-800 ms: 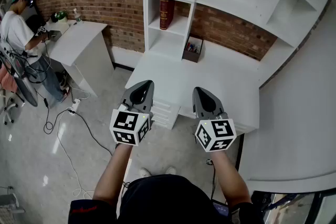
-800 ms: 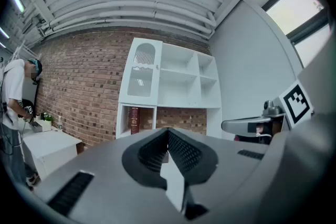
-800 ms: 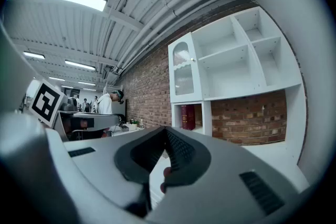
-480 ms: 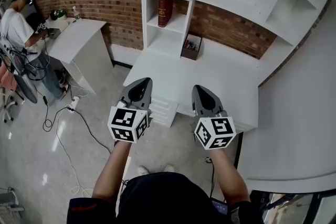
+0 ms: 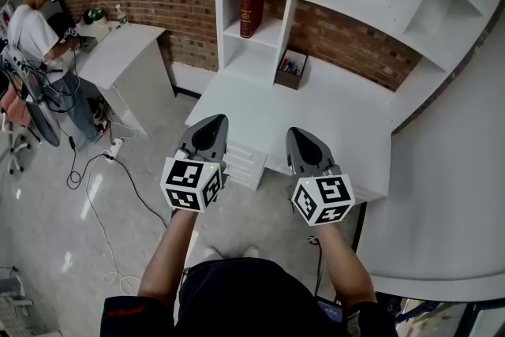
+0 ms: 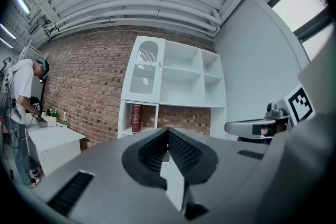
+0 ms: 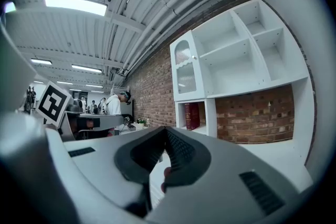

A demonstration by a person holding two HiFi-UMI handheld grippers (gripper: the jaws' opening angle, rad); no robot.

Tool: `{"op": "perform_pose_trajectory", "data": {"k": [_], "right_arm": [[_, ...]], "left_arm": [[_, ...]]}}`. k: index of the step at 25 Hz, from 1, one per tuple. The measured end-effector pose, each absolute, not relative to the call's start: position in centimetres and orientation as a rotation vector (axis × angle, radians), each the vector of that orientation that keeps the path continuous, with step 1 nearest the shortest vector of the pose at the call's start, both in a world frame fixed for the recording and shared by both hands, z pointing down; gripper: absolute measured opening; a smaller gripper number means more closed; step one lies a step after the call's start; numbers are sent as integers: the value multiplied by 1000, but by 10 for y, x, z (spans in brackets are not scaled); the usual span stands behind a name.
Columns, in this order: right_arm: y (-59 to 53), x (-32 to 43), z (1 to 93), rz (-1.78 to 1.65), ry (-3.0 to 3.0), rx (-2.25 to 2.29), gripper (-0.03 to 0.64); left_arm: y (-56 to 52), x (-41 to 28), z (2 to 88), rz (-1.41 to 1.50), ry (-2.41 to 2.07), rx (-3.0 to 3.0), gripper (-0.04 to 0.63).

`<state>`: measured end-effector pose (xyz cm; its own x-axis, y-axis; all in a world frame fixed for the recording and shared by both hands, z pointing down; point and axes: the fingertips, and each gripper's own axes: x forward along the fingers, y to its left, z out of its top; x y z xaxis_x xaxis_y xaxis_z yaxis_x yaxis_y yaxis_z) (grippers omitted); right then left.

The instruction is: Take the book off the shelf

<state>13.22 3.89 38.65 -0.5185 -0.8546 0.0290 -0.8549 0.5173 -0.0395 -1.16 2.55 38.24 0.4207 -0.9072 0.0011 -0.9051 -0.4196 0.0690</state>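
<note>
A dark red book [image 5: 251,13] stands upright in the lower left compartment of the white shelf unit [image 5: 237,51], far ahead of both grippers. It also shows as a small red book [image 6: 136,118] in the left gripper view and as a book [image 7: 192,115] in the right gripper view. My left gripper [image 5: 210,122] is held over the floor at the desk's front left edge, shut and empty. My right gripper [image 5: 300,135] is beside it over the desk's front edge, jaws together with nothing between them. Both point toward the shelf.
A small brown box of pens [image 5: 290,69] sits on the white desk [image 5: 339,122] under the shelves. Drawers [image 5: 241,166] hang below the desk's front. At the left a person [image 5: 35,31] stands at another white table [image 5: 122,55]; cables [image 5: 95,193] lie on the floor.
Both grippers stay shut and almost in place; the left one has sunk slightly toward the lower left. The view has shifted a little, so the person at the left sits further right.
</note>
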Motion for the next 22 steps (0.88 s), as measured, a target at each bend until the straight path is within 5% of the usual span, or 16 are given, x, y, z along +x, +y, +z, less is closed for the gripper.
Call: {"op": "perform_pose_trajectory", "data": {"k": [22], "right_arm": [[27,118,391,55,-2812,1399,17]], "left_arm": [[5,-12,383,-61,-1701,2555,9]]}}
